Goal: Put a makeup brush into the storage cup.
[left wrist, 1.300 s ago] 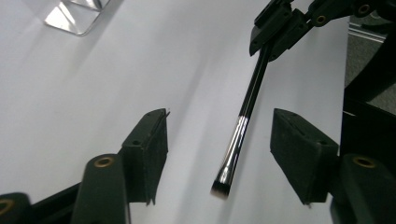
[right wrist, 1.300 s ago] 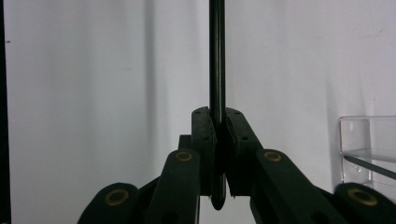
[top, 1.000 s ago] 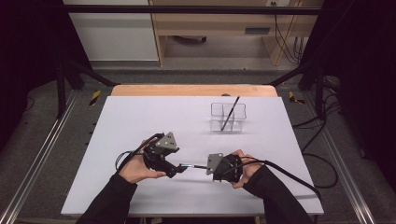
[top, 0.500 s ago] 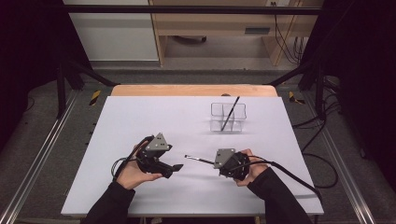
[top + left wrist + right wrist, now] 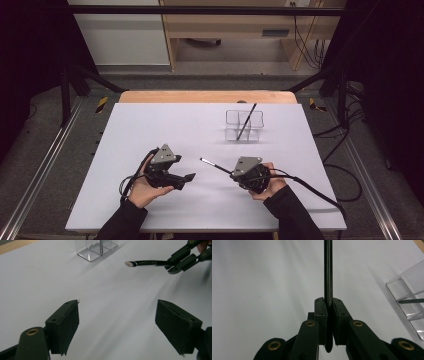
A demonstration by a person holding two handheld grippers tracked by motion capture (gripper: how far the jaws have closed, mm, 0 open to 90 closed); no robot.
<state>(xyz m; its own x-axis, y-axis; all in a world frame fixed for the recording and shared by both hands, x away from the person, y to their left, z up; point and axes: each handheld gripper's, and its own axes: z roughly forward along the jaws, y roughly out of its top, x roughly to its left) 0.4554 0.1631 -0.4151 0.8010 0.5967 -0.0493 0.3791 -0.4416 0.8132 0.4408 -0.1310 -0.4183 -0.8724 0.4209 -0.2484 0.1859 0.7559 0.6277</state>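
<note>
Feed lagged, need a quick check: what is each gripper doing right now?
Left gripper: jaws open, nothing between them; they have just been opening.
Right gripper: jaws shut on the thin black brush, held off the white table.

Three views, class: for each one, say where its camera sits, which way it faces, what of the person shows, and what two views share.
High view: above the person's side, facing forward and down; forearms, left gripper, right gripper.
Left gripper view: on that gripper, between open jaws, across the table.
Right gripper view: along jaws shut on the brush.
Shared: brush and clear holder in both gripper views.
</note>
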